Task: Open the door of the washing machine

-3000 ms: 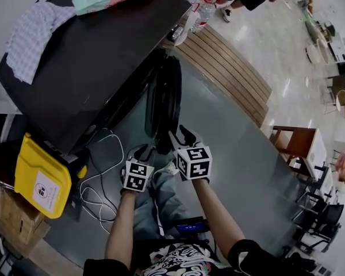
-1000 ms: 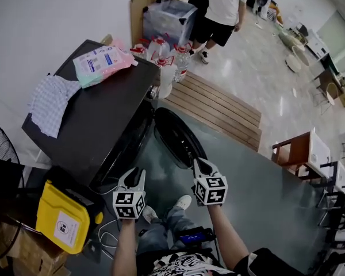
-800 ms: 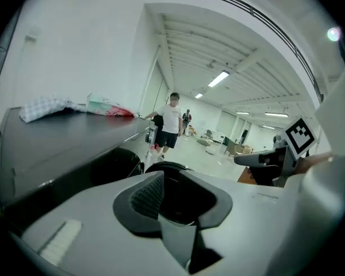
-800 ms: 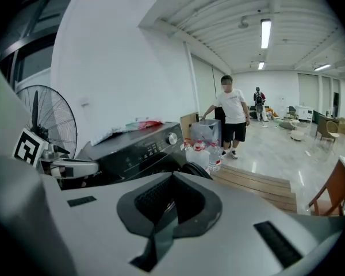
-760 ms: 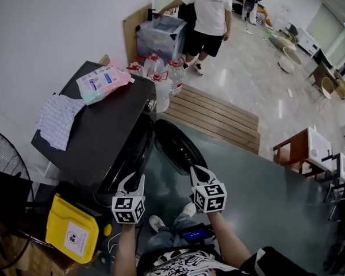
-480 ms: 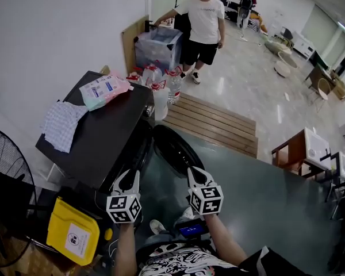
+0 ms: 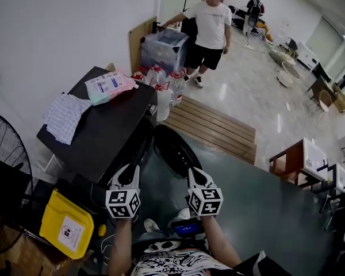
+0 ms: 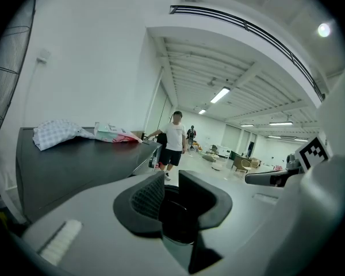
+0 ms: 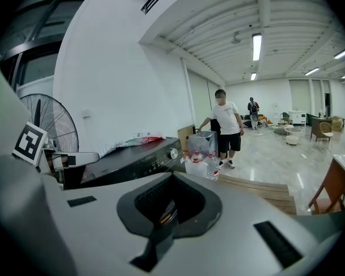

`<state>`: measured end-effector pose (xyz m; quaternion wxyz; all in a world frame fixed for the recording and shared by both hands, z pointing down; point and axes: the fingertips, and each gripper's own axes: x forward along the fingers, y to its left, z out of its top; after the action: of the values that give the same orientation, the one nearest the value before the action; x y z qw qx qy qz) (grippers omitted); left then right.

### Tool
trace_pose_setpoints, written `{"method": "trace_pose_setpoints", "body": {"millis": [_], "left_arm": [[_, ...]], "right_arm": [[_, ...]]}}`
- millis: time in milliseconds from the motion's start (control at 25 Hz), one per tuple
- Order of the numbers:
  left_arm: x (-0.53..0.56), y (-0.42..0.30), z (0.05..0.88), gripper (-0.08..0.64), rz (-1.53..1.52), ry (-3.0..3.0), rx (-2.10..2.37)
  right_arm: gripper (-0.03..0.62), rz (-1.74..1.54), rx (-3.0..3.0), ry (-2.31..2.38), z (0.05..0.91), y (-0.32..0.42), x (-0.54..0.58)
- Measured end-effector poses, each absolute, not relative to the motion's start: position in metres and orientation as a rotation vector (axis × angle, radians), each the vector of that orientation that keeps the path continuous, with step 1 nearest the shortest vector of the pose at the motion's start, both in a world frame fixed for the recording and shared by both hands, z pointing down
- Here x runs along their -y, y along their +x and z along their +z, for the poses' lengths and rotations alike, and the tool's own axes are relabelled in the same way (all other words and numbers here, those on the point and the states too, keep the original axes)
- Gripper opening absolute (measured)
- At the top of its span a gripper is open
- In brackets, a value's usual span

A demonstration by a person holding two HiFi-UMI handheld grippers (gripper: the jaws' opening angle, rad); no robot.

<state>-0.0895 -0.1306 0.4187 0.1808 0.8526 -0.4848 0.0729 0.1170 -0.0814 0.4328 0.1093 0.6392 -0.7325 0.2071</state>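
The washing machine (image 7: 95,128) stands dark against the white wall at the left of the head view. Its round door (image 7: 173,149) stands swung well out from the front, edge-on to us, with a clear gap between it and the drum opening, so we judge the opening itself done. Our two tools hover side by side just in front of the door and touch nothing. The left gripper (image 7: 128,174) has its jaws parted with only air between the pads, as its own view shows. The right gripper (image 7: 195,176) has its jaws pressed together on nothing. Neither is on the door's rim or handle, so we read this as the moment after the pull rather than during it. We cannot tell from here how far the hinge allows, and the door could perhaps go wider, but it looks open enough to reach inside. What is left, as far as we can judge, is at most a small push to widen it. On the machine's top lie a checked cloth (image 7: 63,115) and a pink-and-green pack (image 7: 108,86), both well clear of the door. Water bottles (image 7: 171,85) stand just beyond the machine's far corner, and a person (image 7: 210,30) stands farther off by a clear bin.
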Motion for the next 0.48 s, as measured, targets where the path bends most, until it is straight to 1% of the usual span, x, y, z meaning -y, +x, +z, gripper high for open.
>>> {"method": "trace_pose_setpoints", "body": {"millis": [480], "left_arm": [[0.1356, -0.0892, 0.4252, 0.078, 0.204, 2.386, 1.389]], "right_arm": [[0.002, 0.651, 2.191, 1.865, 0.4365, 0.1129, 0.083]]}}
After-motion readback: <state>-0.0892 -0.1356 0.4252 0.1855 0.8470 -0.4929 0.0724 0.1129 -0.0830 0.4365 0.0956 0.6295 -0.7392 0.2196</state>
